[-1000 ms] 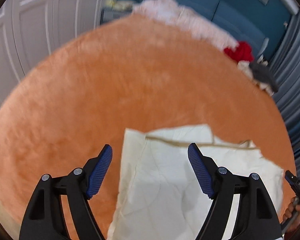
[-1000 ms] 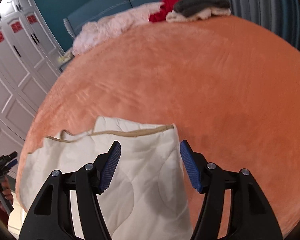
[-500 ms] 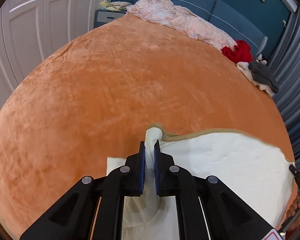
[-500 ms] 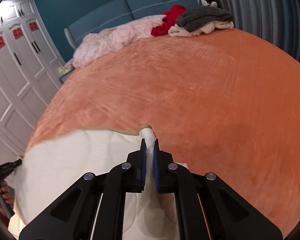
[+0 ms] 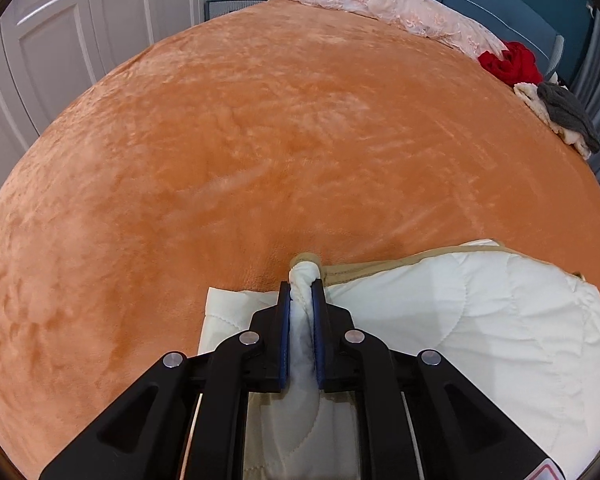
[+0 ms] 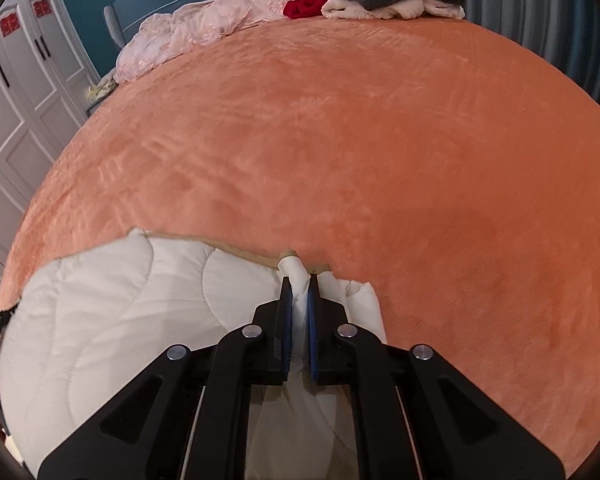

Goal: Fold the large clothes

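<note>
We had each hand-held gripper, left point(image 5: 301, 300) and right point(image 6: 298, 295), clamped on the quilt point(image 5: 460, 320) (at the bed's point(image 5: 300, 140) six o'clock edge); folding looked barely begun.

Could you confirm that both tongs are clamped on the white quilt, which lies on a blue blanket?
Not quite: the blanket is orange, as both wrist views show. The rest holds: the left tongs and right tongs are each shut on the white quilt.
</note>
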{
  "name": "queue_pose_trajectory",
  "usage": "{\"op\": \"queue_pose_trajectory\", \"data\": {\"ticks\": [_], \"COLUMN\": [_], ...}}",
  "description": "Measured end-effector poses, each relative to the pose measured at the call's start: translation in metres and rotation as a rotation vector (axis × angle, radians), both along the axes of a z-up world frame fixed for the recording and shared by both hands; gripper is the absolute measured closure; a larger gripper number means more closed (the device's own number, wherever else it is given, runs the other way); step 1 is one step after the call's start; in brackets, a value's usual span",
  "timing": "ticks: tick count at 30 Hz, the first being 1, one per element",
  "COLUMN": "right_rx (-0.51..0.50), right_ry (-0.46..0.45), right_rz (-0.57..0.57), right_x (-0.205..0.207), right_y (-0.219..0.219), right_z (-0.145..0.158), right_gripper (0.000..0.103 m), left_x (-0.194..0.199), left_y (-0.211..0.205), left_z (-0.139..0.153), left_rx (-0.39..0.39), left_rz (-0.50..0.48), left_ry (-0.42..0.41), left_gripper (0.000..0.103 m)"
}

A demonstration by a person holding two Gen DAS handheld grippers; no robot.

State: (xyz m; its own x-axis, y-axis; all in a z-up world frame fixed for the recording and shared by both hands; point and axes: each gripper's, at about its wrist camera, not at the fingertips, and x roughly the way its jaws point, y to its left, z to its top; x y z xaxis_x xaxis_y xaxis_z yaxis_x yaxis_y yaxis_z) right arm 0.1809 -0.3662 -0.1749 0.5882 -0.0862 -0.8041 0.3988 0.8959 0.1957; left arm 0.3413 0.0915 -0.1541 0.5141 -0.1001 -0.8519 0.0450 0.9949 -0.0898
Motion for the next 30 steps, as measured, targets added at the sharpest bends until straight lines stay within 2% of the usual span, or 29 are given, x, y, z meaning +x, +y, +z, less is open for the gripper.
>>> {"op": "queue_pose_trajectory", "data": {"ticks": [7,8,9,11,12,14,17,20,22,24,26,28,30], "right_rx": [-0.024,-0.025,-0.021,-0.002,0.023,0.039,0.001,-0.005,-0.014,-0.020,-0.022,-0.013,-0.006], "right_ry": [0.001,0.000,0.000,-0.011,-0.064,-0.145,-0.201,-0.240,-0.230,-0.215,-0.188,-0.149,-0.111], "right_rz": [0.006,0.007,0.003,-0.048,-0.090,-0.142,-0.147,-0.052,0.044,0.134,0.199,0.250,0.276], "right_x": [0.002,0.001,0.000,-0.010,-0.024,-0.049,-0.068,-0.061,-0.044,-0.024,-0.005,0.016,0.030], "right_y": [0.003,0.002,0.001,-0.008,-0.016,-0.028,-0.027,0.001,0.031,0.063,0.093,0.118,0.133], "right_z": [-0.001,0.002,0.007,0.025,0.040,0.068,0.103,0.124,0.127,0.124,0.116,0.101,0.086], "right_gripper": [0.096,0.095,0.091,0.062,0.048,0.048,0.048,0.055,0.062,0.070,0.074,0.075,0.076], "left_x": [0.002,0.001,0.001,-0.003,-0.009,-0.022,-0.034,-0.040,-0.041,-0.039,-0.036,-0.033,-0.027], "left_y": [0.000,0.002,0.004,0.014,0.025,0.049,0.073,0.072,0.047,0.002,-0.040,-0.073,-0.104], "left_z": [-0.006,-0.005,-0.001,0.013,0.027,0.055,0.091,0.129,0.145,0.151,0.144,0.130,0.108], "left_rx": [0.009,0.002,-0.002,-0.013,-0.038,-0.080,-0.101,-0.121,-0.128,-0.122,-0.106,-0.096,-0.069], "left_rz": [0.019,0.020,0.028,0.065,0.092,0.139,0.188,0.189,0.136,0.033,-0.059,-0.122,-0.174], "left_ry": [-0.025,-0.027,-0.028,-0.038,-0.057,-0.116,-0.171,-0.228,-0.257,-0.249,-0.222,-0.188,-0.130], "left_gripper": [0.085,0.083,0.073,0.058,0.050,0.040,0.038,0.038,0.038,0.039,0.041,0.046,0.057]}}
